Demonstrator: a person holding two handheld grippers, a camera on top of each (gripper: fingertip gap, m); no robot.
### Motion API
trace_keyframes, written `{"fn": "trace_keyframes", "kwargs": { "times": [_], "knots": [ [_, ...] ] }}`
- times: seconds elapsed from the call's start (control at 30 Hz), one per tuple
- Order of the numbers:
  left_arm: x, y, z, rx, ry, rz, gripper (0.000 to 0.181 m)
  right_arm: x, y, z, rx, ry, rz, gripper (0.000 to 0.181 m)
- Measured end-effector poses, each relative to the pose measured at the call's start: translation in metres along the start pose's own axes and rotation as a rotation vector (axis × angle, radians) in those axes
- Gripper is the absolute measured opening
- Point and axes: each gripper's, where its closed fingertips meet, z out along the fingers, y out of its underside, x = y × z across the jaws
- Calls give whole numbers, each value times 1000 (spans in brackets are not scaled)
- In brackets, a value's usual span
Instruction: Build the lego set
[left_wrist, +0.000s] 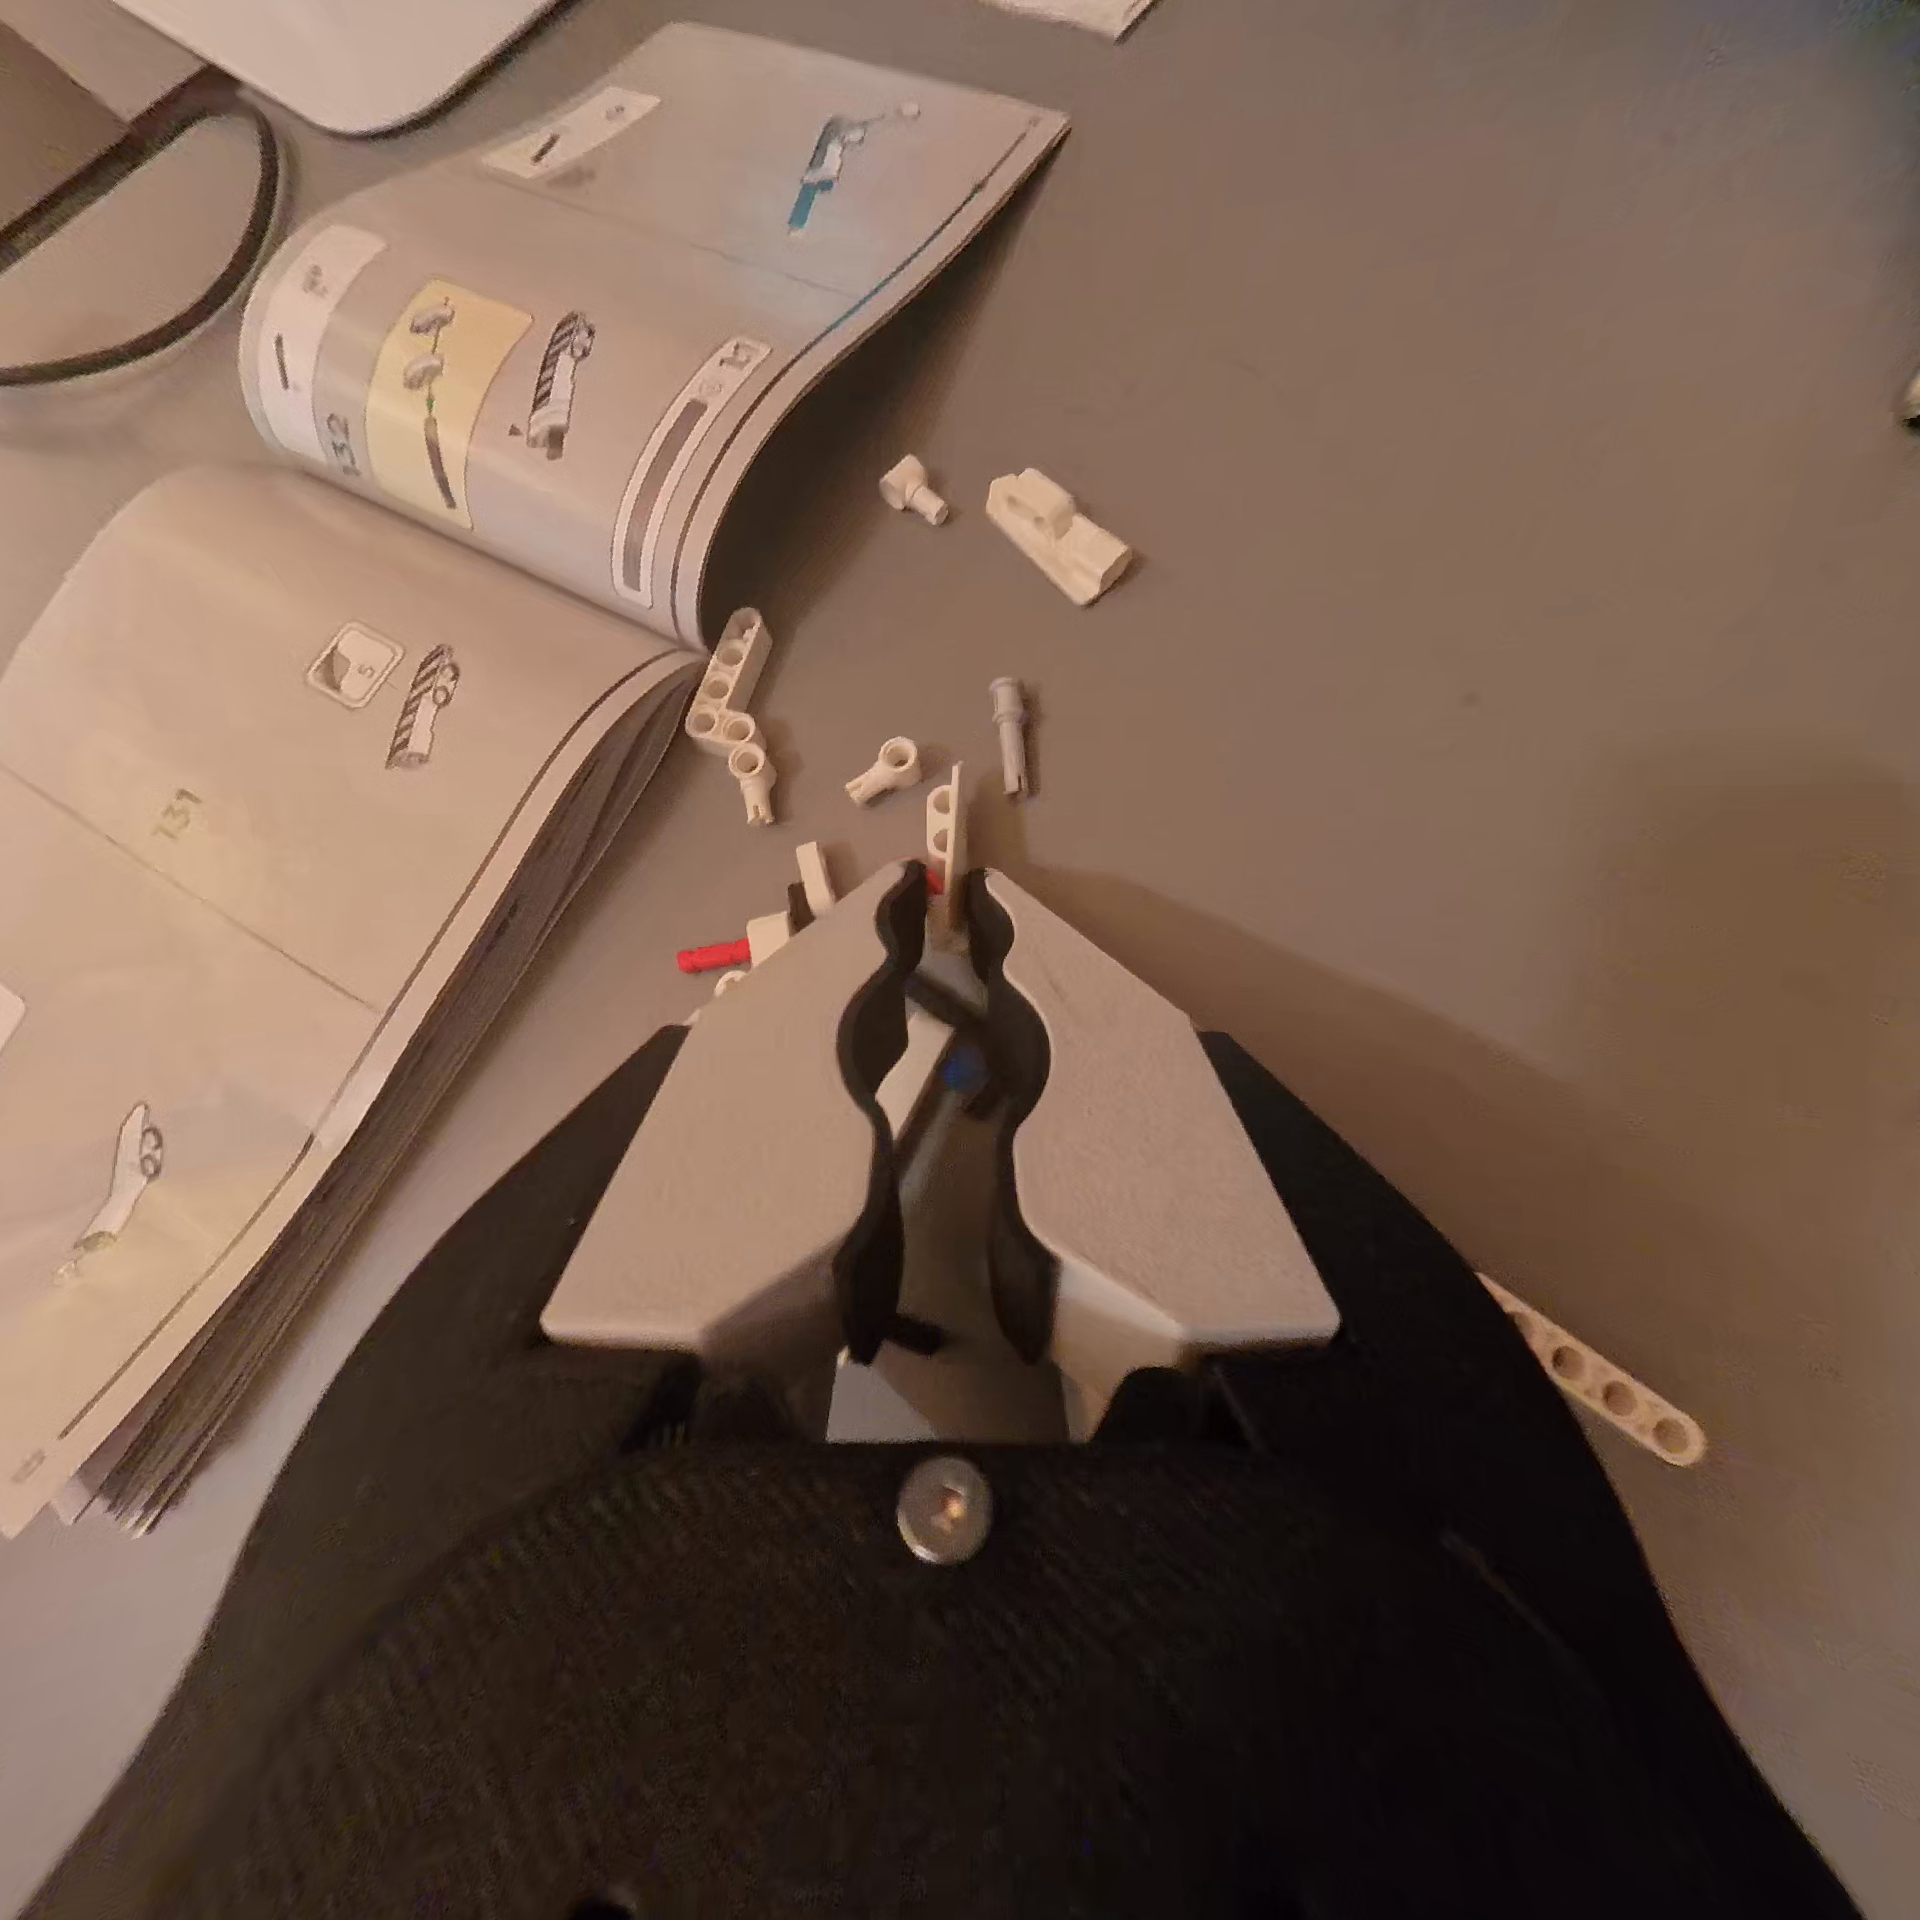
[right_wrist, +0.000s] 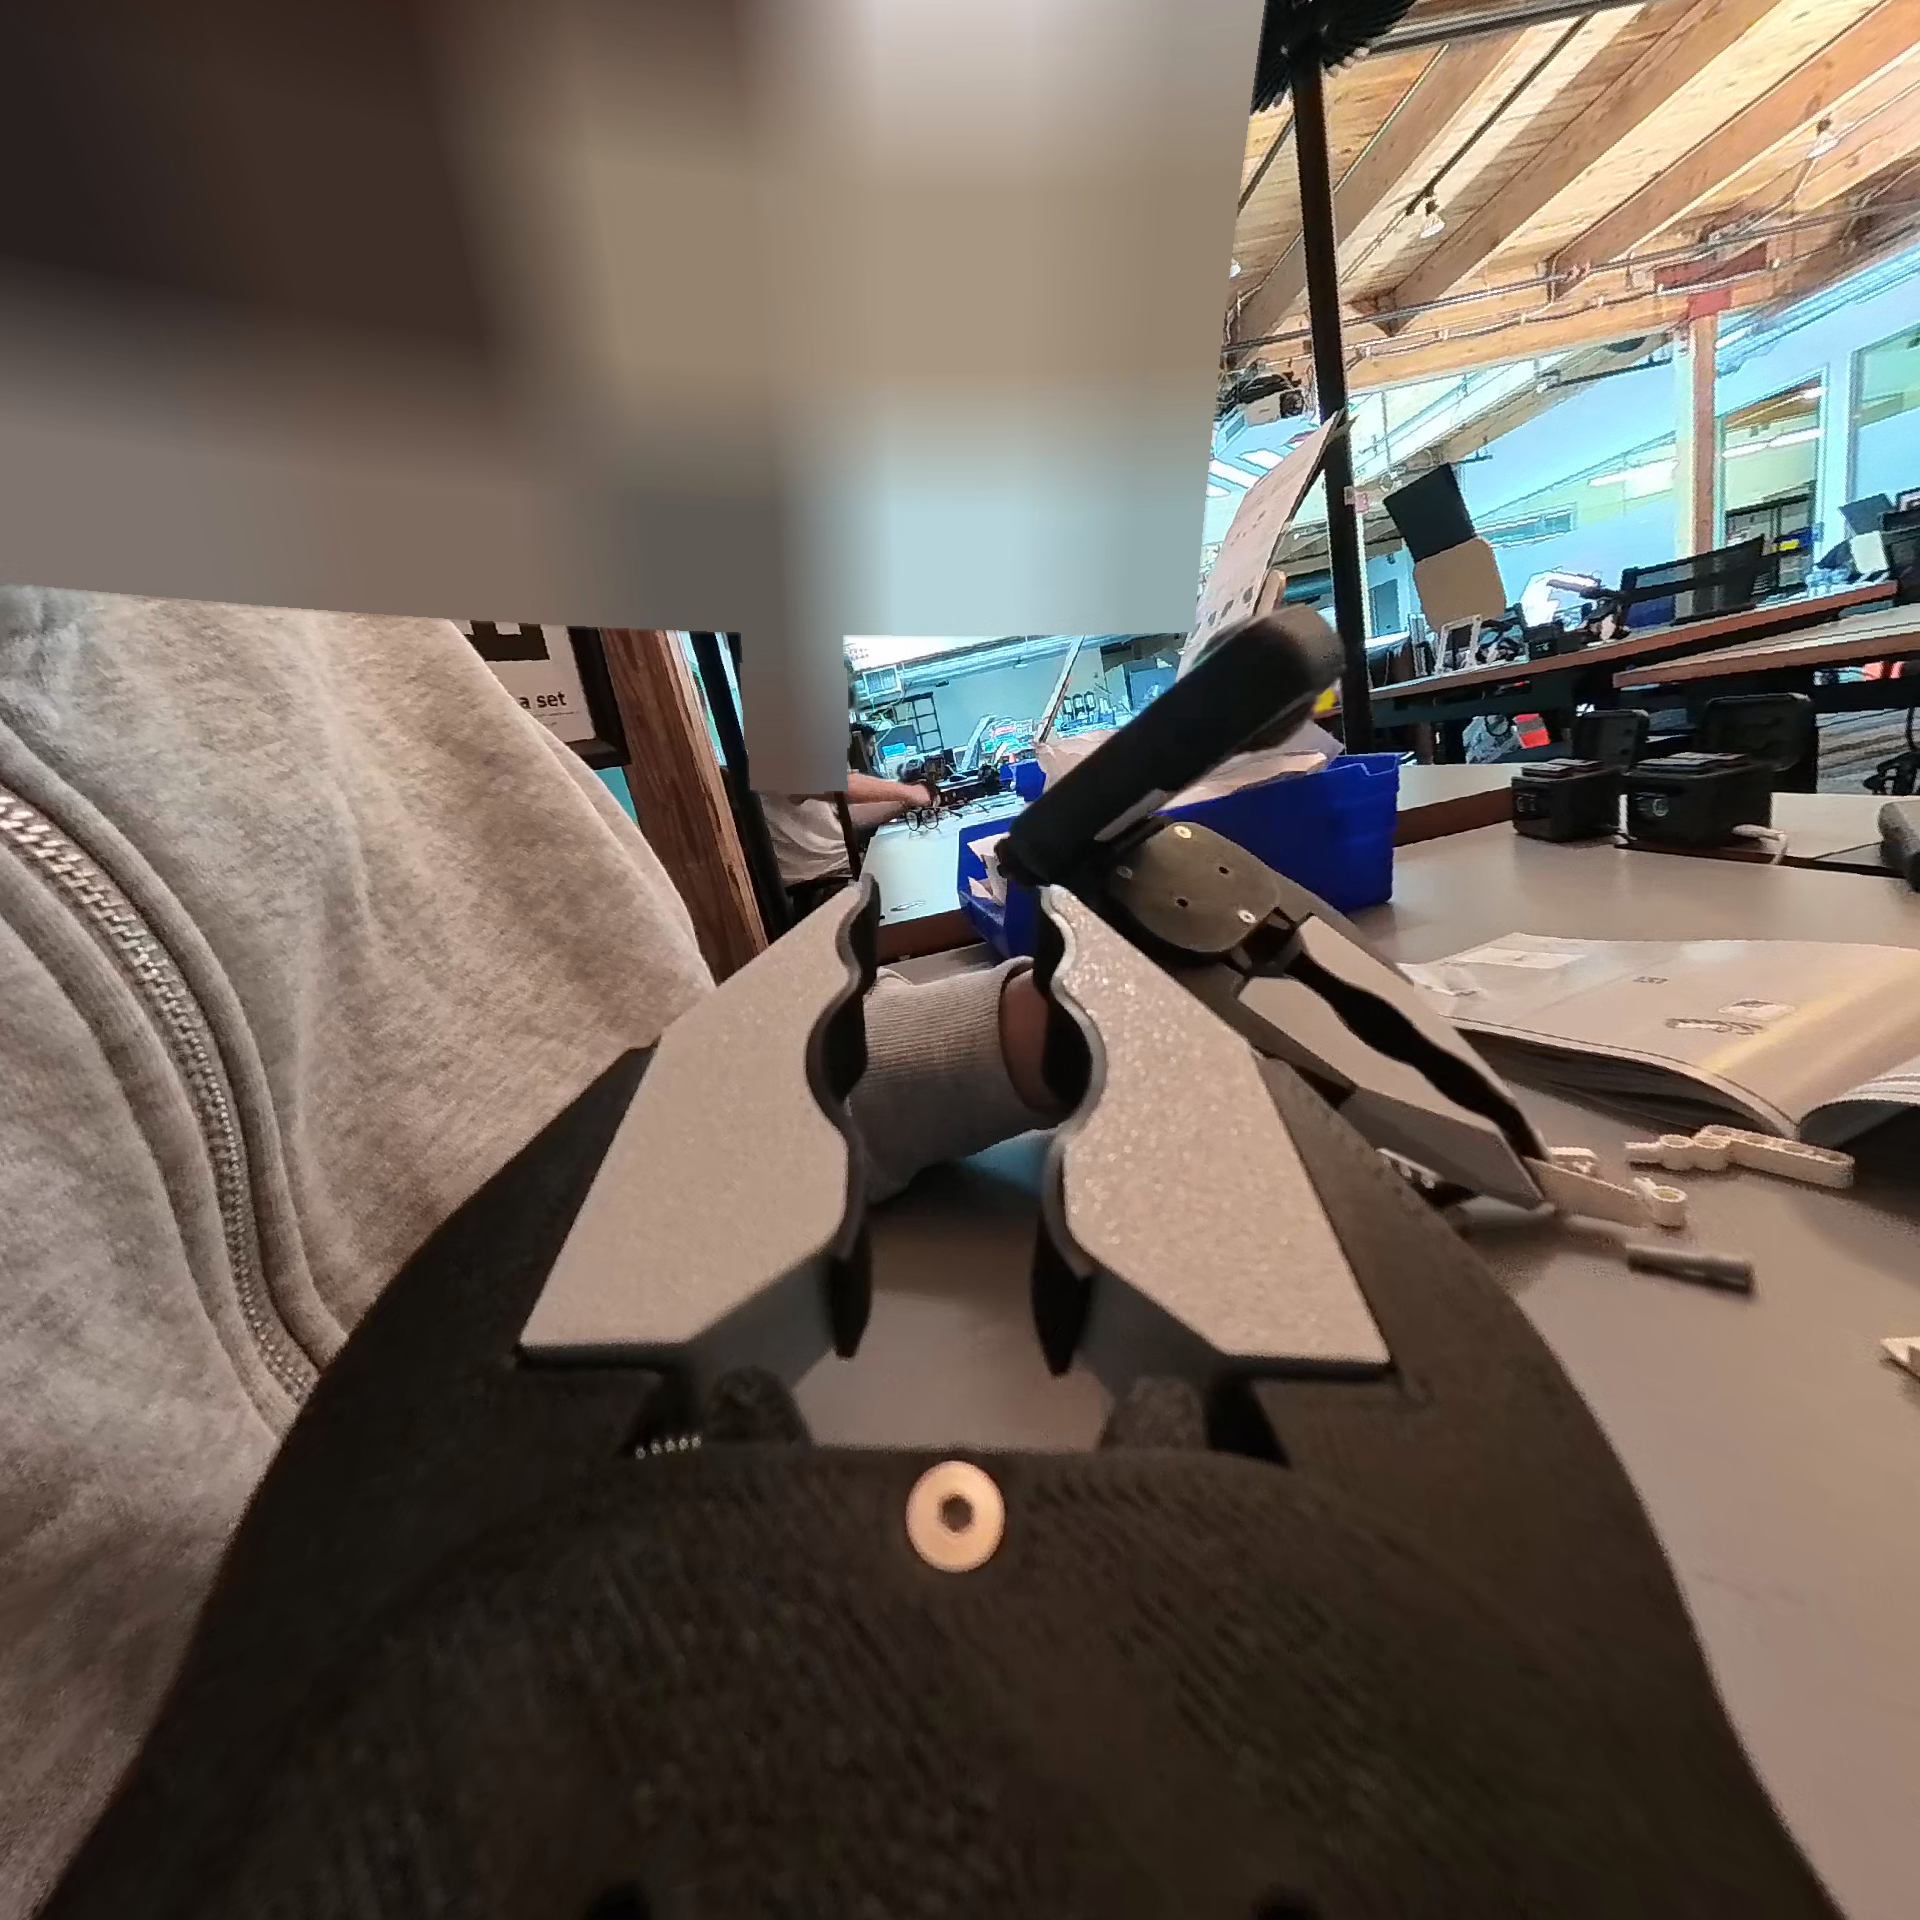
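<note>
A large workshop with wooden ceiling beams stands behind a grey table (left_wrist: 1455, 416), and on this table lies the open instruction booklet (left_wrist: 312, 831), which I take as the landmark.

The left gripper (left_wrist: 943, 891) is low over the table, just beside the lower right corner of the booklet. Its jaws are nearly together and they pinch a thin white holed piece (left_wrist: 948, 821) that stands up between the tips; this piece seems to belong to a small assembly (left_wrist: 774, 930) with a red pin (left_wrist: 712, 956), mostly hidden under the fingers. The right gripper (right_wrist: 956, 925) is lifted away from the booklet and points toward the person's grey hoodie (right_wrist: 260, 935); its jaws stand moderately apart and hold nothing.

I judge the build to be in a middle stage: the booklet is open far inside, yet only a small sub-assembly is visible and several parts wait.

Loose parts right of the booklet, as I count them: one bent white beam (left_wrist: 730, 691) touching its corner, three small white connectors (left_wrist: 914, 486) (left_wrist: 756, 781) (left_wrist: 883, 771), one bigger white block (left_wrist: 1060, 535), one grey pin (left_wrist: 1010, 732). One long white beam (left_wrist: 1600, 1382) lies well apart, beside the gripper body.
</note>
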Motion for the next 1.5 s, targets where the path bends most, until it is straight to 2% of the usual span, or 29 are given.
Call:
{"fn": "trace_keyframes", "kwargs": {
  "times": [0.1,0.23,0.33,0.47,0.53,0.67,0.7,0.83,1.0,1.3,1.5],
  "knots": [
    [11,-12,-5,77,94,-17,7,0,0,0,1,0,-1,28],
    [43,-29,-18,197,319,0,7,-1,0,0,-1,0,-10,28],
    [72,-32,-29,225,500,35,8,-3,1,0,-7,0,-31,28],
    [113,-23,-44,188,738,131,8,-9,3,1,-22,-8,-83,27],
    [128,-15,-47,126,828,139,9,-14,6,2,-36,-16,-118,27],
    [144,2,-44,-77,985,29,9,-22,11,5,-63,-35,-188,27],
    [146,1,-45,-80,1014,-1,8,-24,13,5,-68,-39,-202,26],
    [142,3,-36,-98,934,13,8,-30,18,7,-95,-52,-266,25],
    [138,4,-30,-105,876,25,23,-33,23,9,-116,-55,-317,24],
    [134,0,-32,-76,893,-8,17,-33,24,9,-124,-52,-336,23],
    [115,-18,-35,69,831,-16,11,-22,30,3,-203,27,-444,19]
  ]
}}
